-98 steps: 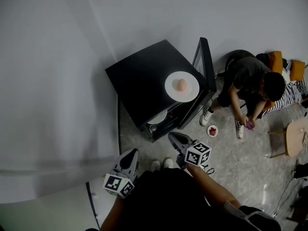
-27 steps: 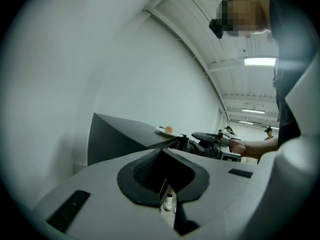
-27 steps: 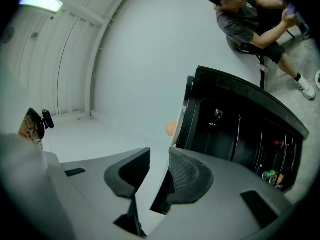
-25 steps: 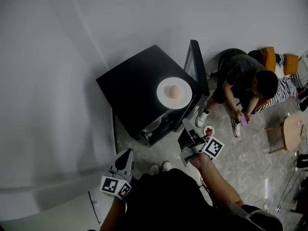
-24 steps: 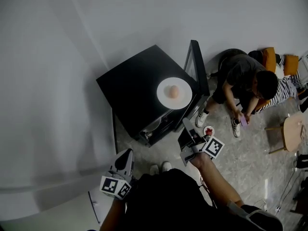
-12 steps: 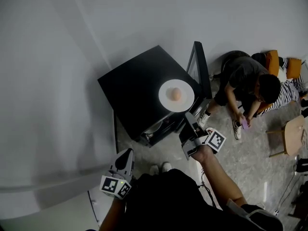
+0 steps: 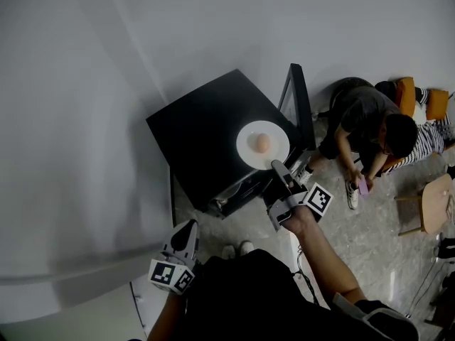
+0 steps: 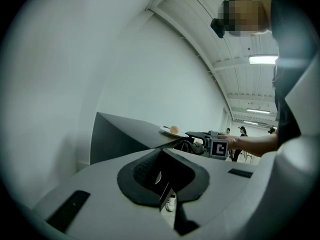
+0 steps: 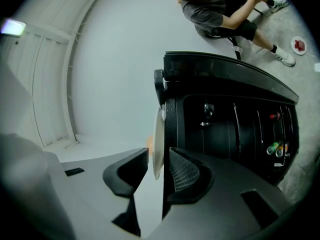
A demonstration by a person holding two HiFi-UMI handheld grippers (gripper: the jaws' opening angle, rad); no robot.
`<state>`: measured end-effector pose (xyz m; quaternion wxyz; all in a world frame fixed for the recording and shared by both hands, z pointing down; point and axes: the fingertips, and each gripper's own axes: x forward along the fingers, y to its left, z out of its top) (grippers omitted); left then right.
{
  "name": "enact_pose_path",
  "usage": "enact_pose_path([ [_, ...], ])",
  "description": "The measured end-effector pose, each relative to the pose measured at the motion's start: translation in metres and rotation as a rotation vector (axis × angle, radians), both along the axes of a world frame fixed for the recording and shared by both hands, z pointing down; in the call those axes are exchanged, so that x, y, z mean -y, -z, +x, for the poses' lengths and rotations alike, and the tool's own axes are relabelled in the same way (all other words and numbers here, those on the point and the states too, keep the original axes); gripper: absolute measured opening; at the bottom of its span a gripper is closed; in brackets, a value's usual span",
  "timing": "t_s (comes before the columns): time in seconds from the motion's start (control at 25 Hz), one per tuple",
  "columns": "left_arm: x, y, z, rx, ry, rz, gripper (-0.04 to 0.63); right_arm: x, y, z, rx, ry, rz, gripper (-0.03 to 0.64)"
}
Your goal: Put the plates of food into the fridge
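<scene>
A white plate [image 7: 245, 148] with a round tan piece of food [image 7: 261, 143] sits at the front right corner of the black mini fridge [image 7: 206, 130], whose door [image 7: 298, 105] stands open. My right gripper [image 7: 277, 168] is at that plate's near rim. In the right gripper view the plate's edge [image 9: 158, 144] stands between the jaws of the right gripper [image 9: 159, 166], which have just been opening; the pads do not press on it. My left gripper [image 7: 188, 227] hangs low at the left, shut and empty. A second plate [image 7: 229, 190] lies inside the fridge.
A person [image 7: 370, 126] sits on the floor right of the fridge door, beside a small plate of red food [image 9: 298, 44]. A wooden chair [image 7: 437, 204] stands at the far right. Cans [image 9: 275, 148] sit low inside the fridge. A white wall runs behind and to the left.
My right gripper has moved up from near the floor plate to the rim of the plate on the fridge and has rolled. The left gripper has stayed put.
</scene>
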<state>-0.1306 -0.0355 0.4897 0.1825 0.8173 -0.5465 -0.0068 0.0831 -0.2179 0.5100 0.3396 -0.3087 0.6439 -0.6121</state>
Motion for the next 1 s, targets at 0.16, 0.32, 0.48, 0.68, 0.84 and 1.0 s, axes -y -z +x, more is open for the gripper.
enact_pose_path([
  [0.16, -0.001, -0.002, 0.000, 0.000, 0.003, -0.004, 0.025, 0.005, 0.001, -0.001, 0.035, 0.001, -0.018, 0.096],
  [0.32, -0.003, -0.008, 0.001, -0.012, 0.005, -0.021, 0.025, 0.003, 0.003, -0.001, 0.037, 0.023, -0.012, 0.055],
  [0.48, -0.005, -0.007, 0.000, -0.014, -0.001, -0.014, 0.025, -0.004, 0.003, 0.004, 0.033, 0.026, -0.009, 0.054],
  [0.68, -0.008, -0.010, 0.004, -0.016, -0.019, -0.011, 0.025, -0.020, 0.002, 0.014, 0.039, 0.027, 0.005, 0.054],
  [0.84, -0.020, -0.005, 0.014, -0.014, -0.042, -0.010, 0.025, -0.047, 0.011, 0.027, 0.039, 0.043, 0.035, 0.049],
  [1.0, -0.021, -0.011, 0.018, -0.015, -0.062, -0.023, 0.024, -0.060, 0.005, 0.034, 0.050, 0.040, 0.030, 0.049],
])
